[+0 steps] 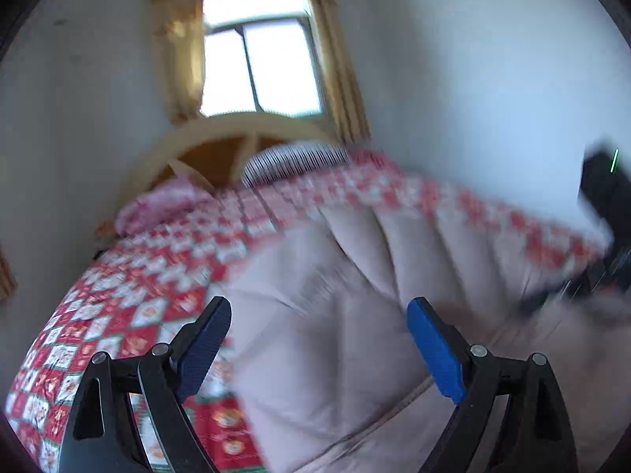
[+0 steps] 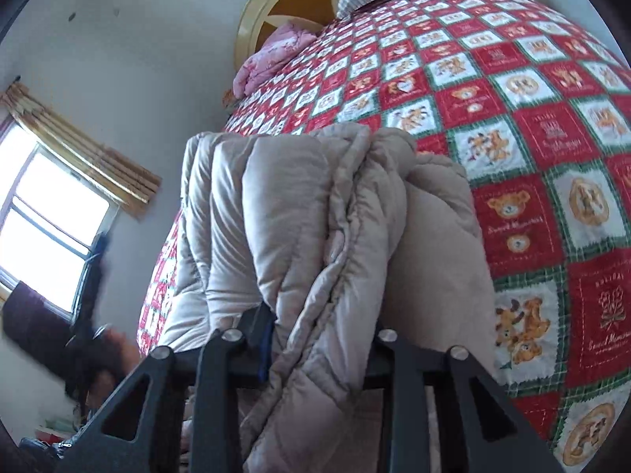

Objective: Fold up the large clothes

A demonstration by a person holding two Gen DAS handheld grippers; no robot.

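Observation:
A beige quilted puffer coat (image 1: pixel 355 295) lies on a bed with a red and white patchwork cover (image 1: pixel 130 307). My left gripper (image 1: pixel 319 339) is open and empty, its blue fingers (image 1: pixel 434 351) spread just above the coat; this view is blurred by motion. My right gripper (image 2: pixel 315 339) is shut on a thick bunched fold of the coat (image 2: pixel 315 236), which hangs over and hides the fingertips. The bed cover (image 2: pixel 532 138) shows to the right of the coat.
A curved wooden headboard (image 1: pixel 221 138) with a striped pillow (image 1: pixel 292 161) and a pink quilt (image 1: pixel 165 201) stands at the far end under a curtained window (image 1: pixel 260 55). White walls stand on both sides. A dark object (image 1: pixel 603 193) sits at the right edge.

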